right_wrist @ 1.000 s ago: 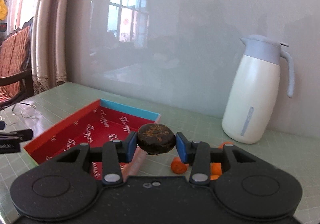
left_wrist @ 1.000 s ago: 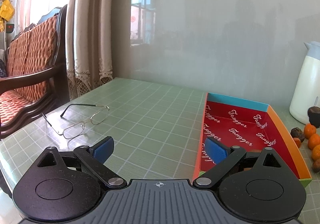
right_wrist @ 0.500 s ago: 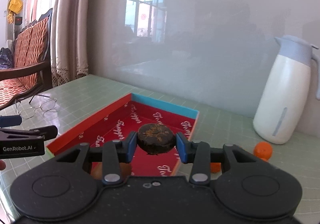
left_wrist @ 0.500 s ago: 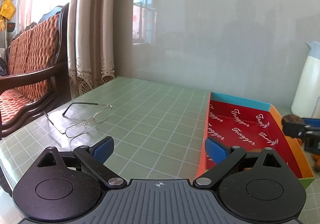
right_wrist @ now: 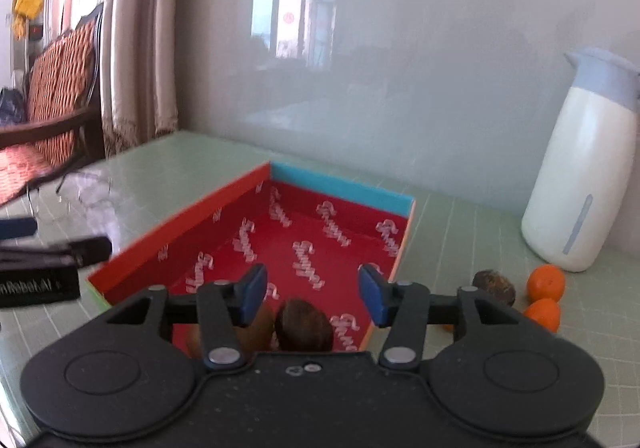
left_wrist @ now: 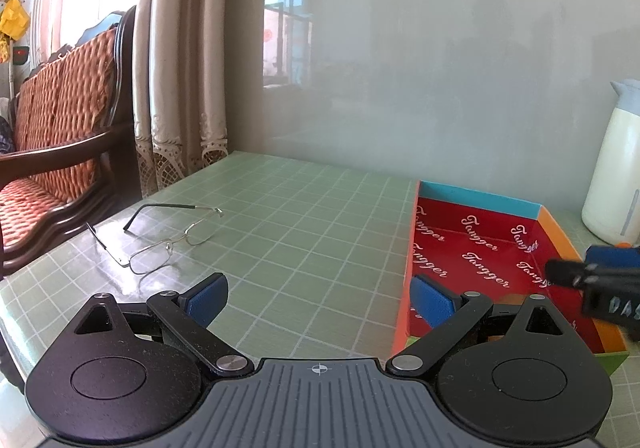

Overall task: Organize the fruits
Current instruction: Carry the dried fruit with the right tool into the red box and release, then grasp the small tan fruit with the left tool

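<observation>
The right tool is opening, and the dark fruit has dropped into the tray.

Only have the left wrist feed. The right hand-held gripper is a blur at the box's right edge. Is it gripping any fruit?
Observer: No. The right hand-held gripper has its jaws opening, with nothing between the pads.
Operator: So where's the fruit?
Observer: A dark brown fruit lies inside the red box, just below the jaws.
Operator: Anything left outside the box?
Observer: Yes. A far orange, a near orange and another dark fruit sit on the table to the right of the box, near the white jug.
</observation>
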The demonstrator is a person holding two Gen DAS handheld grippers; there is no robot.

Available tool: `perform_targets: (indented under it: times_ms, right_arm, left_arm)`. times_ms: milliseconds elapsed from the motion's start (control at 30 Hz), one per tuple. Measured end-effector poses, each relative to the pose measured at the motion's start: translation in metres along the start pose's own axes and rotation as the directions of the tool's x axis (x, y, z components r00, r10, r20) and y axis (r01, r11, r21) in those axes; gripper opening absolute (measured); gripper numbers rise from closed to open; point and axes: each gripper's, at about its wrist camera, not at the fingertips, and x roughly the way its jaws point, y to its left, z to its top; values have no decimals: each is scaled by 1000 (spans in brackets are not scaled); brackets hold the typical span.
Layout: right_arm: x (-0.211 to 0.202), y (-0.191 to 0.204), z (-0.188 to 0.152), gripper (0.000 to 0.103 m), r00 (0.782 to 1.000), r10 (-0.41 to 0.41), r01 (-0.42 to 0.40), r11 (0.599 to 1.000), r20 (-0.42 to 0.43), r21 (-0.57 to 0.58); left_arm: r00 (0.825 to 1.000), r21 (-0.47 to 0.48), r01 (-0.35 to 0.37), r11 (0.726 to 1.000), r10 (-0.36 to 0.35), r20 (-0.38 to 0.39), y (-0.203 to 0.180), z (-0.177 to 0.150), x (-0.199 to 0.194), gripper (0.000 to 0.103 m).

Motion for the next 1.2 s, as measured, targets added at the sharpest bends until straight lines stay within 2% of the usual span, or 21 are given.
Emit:
perform_targets:
  times_ms: [367,600,967,1200]
  right_arm:
    - [-8,-22,-2,50,999,-40,40,998,-1,49]
    - [-21,-39,-2,50,997,-78,77,995,16,63]
    - [-56,-106,-17,50,977,-212,207,968,21,144]
    - [-81,-151,-33,50,954,-299,291,934,8,208]
  left_arm:
    - [1000,7,20,1000,-20,9,-11,3,-4,97]
    - [997,22,71,997,-72,15,-32,4,-10,97]
    - [981,96,192,977,-194,14,-97,0,-24,97]
    - [961,153,274,950,-278,3,-141,-9,-39,97]
